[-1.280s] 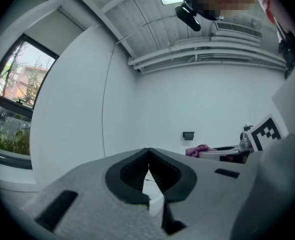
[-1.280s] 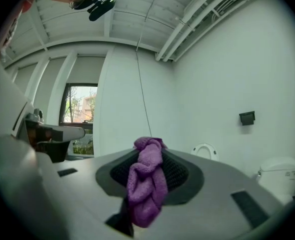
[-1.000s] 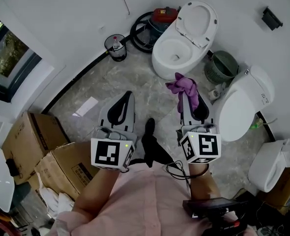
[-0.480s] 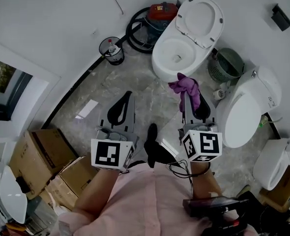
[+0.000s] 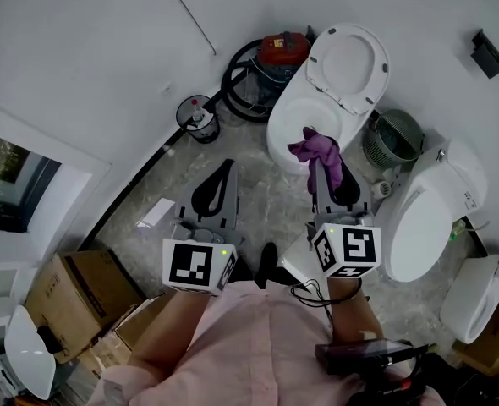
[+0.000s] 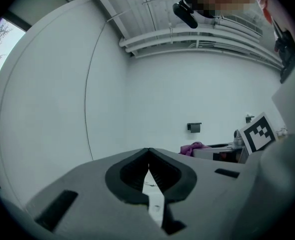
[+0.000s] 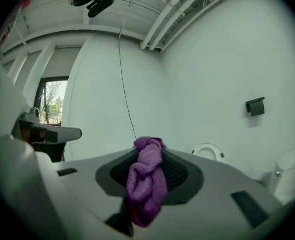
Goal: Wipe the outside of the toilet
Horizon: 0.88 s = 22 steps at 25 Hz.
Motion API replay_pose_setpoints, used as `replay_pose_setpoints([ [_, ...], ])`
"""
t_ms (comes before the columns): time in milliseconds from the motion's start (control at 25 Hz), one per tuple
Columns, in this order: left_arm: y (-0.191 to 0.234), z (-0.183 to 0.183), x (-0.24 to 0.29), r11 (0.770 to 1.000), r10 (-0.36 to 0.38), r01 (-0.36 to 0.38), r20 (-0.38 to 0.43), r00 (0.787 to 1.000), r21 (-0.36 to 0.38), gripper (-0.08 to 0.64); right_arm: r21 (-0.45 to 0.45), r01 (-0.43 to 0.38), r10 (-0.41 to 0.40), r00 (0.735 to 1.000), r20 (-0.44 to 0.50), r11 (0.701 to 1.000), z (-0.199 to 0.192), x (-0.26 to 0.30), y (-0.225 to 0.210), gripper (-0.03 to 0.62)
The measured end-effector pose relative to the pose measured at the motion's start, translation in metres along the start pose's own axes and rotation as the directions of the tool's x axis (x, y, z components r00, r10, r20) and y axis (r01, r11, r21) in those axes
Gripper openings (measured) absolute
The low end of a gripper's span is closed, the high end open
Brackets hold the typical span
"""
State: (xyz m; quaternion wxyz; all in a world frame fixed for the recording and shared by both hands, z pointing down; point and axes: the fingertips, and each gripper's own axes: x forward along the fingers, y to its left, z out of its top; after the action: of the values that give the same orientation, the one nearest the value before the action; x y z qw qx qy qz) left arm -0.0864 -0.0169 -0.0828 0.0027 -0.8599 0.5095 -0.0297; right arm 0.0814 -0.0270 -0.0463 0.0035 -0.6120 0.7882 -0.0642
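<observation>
Purple cloth (image 7: 147,184): pinched tight in the right gripper (image 5: 324,167).
Left gripper (image 6: 148,153): closed, holding nothing.
Toilet (image 5: 293,118): ahead of the right gripper, not touched.
Done: cloth picked up.
To do: all the wiping.

The cloth (image 7: 146,184) held in the right hand-held gripper (image 7: 148,155) is a purple, nubbly terry weave, while that gripper's shell and the left hand-held gripper (image 6: 148,159) look like matt grey plastic with black ribbed pads (image 6: 130,176). The toilet (image 5: 293,117) is glossy white, ceramic by its look, on a floor (image 5: 258,201) of grey veined stone with a faint sheen. The boxes (image 5: 80,290) are dull brown cardboard.
</observation>
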Motion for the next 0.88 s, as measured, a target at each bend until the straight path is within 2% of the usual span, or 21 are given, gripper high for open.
replay_pose_setpoints([
  [160,0.016,0.004,0.013,1.000,-0.003,0.003,0.011,1.000,-0.004,0.008,-0.011,0.005,-0.004,1.000,0.021,1.000,0.013,0.021,0.003,0.118],
  [440,0.052,-0.004,0.058,0.999,-0.040,0.040,-0.001,0.999,-0.020,0.008,-0.021,0.037,-0.036,0.999,0.005,0.999,0.013,0.073,0.003,0.118],
  [640,0.092,-0.029,0.102,0.993,-0.102,0.099,-0.046,0.994,-0.057,0.008,-0.030,0.073,-0.074,0.996,-0.041,0.997,-0.004,0.128,0.010,0.118],
  [880,0.149,-0.057,0.150,0.976,-0.190,0.178,-0.085,0.978,-0.125,0.008,-0.011,0.160,-0.160,0.984,-0.074,0.987,-0.029,0.191,0.022,0.118],
])
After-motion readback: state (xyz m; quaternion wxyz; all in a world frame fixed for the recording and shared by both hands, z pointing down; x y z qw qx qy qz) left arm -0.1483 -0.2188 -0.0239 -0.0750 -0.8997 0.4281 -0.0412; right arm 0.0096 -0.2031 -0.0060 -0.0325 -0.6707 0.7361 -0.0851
